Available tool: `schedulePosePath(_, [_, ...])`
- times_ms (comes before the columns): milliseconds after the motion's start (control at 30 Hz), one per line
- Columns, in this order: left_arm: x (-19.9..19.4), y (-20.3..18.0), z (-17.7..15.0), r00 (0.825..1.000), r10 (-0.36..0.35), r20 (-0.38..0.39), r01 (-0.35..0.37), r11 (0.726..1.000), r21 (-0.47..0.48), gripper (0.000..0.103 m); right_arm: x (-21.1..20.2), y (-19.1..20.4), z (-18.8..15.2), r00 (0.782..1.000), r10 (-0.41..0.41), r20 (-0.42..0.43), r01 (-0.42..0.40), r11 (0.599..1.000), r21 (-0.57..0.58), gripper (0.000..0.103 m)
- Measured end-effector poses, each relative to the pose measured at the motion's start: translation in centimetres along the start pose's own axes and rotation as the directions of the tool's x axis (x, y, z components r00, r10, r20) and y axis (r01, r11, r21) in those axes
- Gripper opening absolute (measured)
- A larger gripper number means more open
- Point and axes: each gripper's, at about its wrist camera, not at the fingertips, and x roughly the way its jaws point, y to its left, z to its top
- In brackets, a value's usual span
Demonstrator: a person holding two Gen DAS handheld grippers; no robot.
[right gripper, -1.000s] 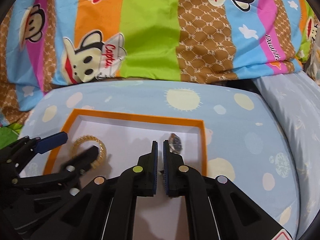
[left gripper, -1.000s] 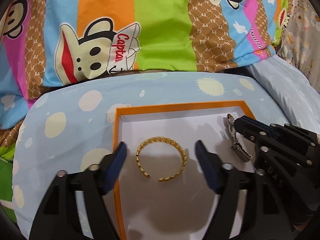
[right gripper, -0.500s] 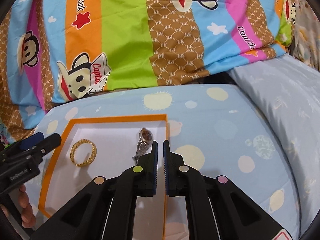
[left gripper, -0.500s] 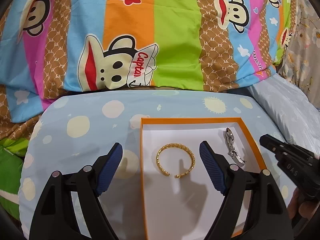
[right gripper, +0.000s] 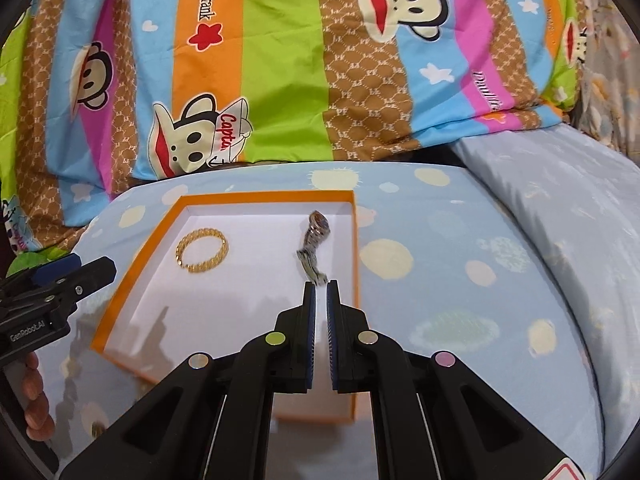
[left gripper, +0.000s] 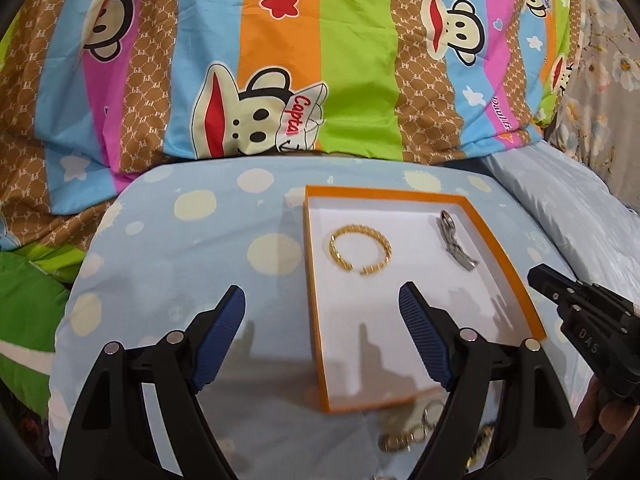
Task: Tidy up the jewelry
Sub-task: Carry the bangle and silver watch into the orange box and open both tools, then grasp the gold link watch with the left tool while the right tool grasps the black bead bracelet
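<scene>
Two pieces are sitting in the shallow orange-rimmed white cardboard tray [left gripper: 508, 248] on the blue polka-dot cushion [left gripper: 180, 248], so by my reckoning the sorting is partway along. Going left to right: the left black gripper with ribbed blue pads [left gripper: 322, 332] is hovering with its fingers spread wide, grasping nothing, straddling the tray's left wall. Just ahead of it, the open gold bangle with a twisted, chain-like texture [left gripper: 361, 249] is lying flat on the white floor. Further right, the silver metal-link wristwatch [left gripper: 456, 240] is resting near the tray's right wall, well apart from the bangle. Below the tray's near edge, a small cluster of loose rings and chain bits [left gripper: 416, 432] is waiting on the cushion, partly hidden. Over on the right, the right black gripper [right gripper: 321, 292] is pressing its fingers nearly together, empty, with its tips just short of the watch strap.

Next move, I'd say, is reaching for those loose pieces: small, slippery, sunk into soft fabric, so calling for a low, careful pinch.
</scene>
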Motion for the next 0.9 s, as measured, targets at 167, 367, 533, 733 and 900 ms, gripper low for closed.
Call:
schedulePosePath(167, [-2.6, -0.6, -3.1, 1.0, 0.011, 0.015, -0.011, 1.0, 0.014, 0.077, -2.9, -1.5, -3.7, 1.0, -0.001, -0.011, 0.002, 0.998, 0.06, 0.008])
schedulePosePath(367, [-3.8, -1.3, -7.0, 1.0, 0.01, 0.007, -0.01, 1.0, 0.026, 0.077, -4.4, -2.9, -8.1, 0.999, 0.014, -0.049, -0.007, 0.992, 0.128, 0.01])
schedulePosePath(533, [-4.4, -1.1, -8.8, 1.0, 0.011, 0.01, -0.011, 1.0, 0.011, 0.077, -5.2, -2.9, -9.6, 0.998, 0.039, -0.052, -0.031, 0.988, 0.148, 0.013])
schedulePosePath(733, [-5.0, -0.9, -10.3, 1.0, 0.003, -0.012, -0.003, 1.0, -0.011, 0.077, -6.2, -1.8, -10.4, 0.998, 0.053, -0.039, -0.048, 0.991, 0.128, 0.024])
schedulePosePath(900, [-5.2, -0.1, -11.3, 0.998, -0.016, -0.059, 0.012, 0.998, -0.06, 0.077, -6.5, -0.5, -10.9, 0.995, 0.091, -0.049, -0.086, 0.99, 0.108, 0.024])
